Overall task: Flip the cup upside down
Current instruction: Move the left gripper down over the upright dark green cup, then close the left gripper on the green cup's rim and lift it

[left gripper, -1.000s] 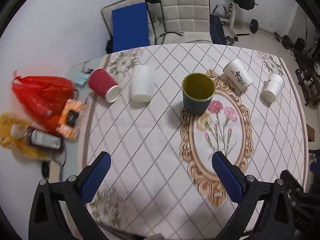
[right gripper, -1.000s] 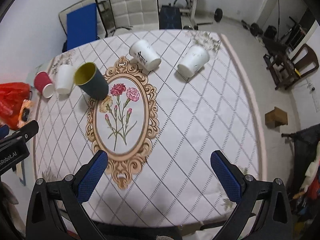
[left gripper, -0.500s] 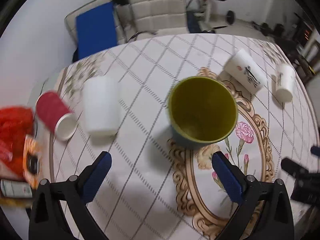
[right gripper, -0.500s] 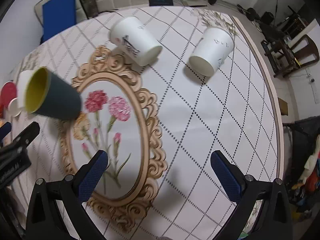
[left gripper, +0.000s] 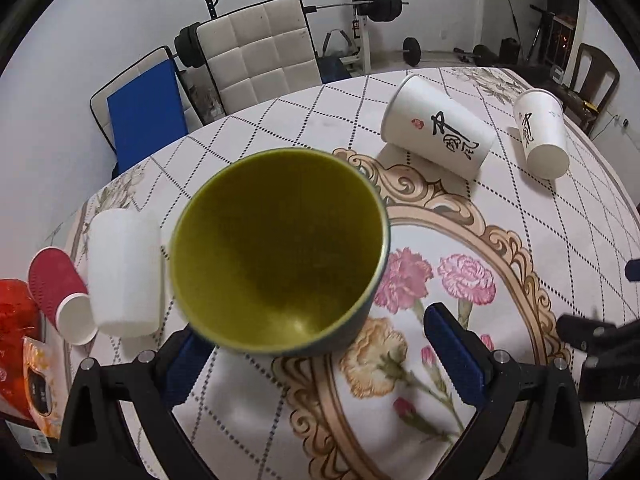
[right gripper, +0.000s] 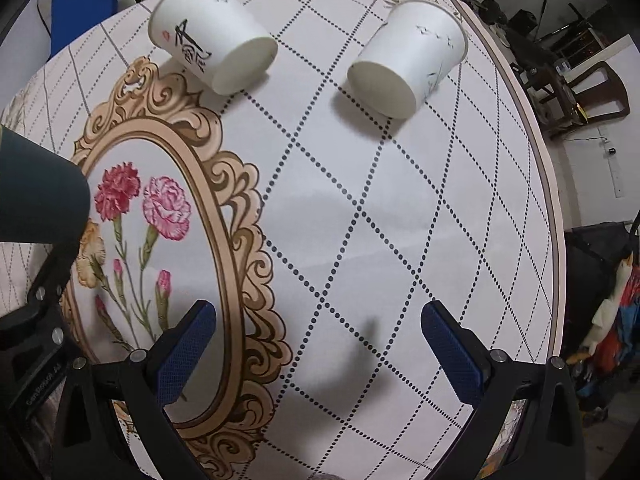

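A dark teal cup with a yellow-green inside [left gripper: 276,248] stands upright, mouth up, on the table at the edge of the floral oval. My left gripper [left gripper: 320,356] is open and close to it; the cup sits between and just beyond the fingers, its lower rim hiding the left fingertip. The cup's dark side also shows at the left edge of the right wrist view [right gripper: 36,192]. My right gripper [right gripper: 320,352] is open and empty above the bare tablecloth, right of the oval.
Two white printed paper cups [right gripper: 212,34] [right gripper: 408,56] lie on their sides at the far end of the table. A plain white cup [left gripper: 124,272] and a red cup [left gripper: 60,296] lie at the left. A red bag [left gripper: 16,320] sits beyond the left edge.
My left gripper has moved forward and down to the teal cup, which now fills the view between its fingers. My right gripper has moved forward and lower over the table.
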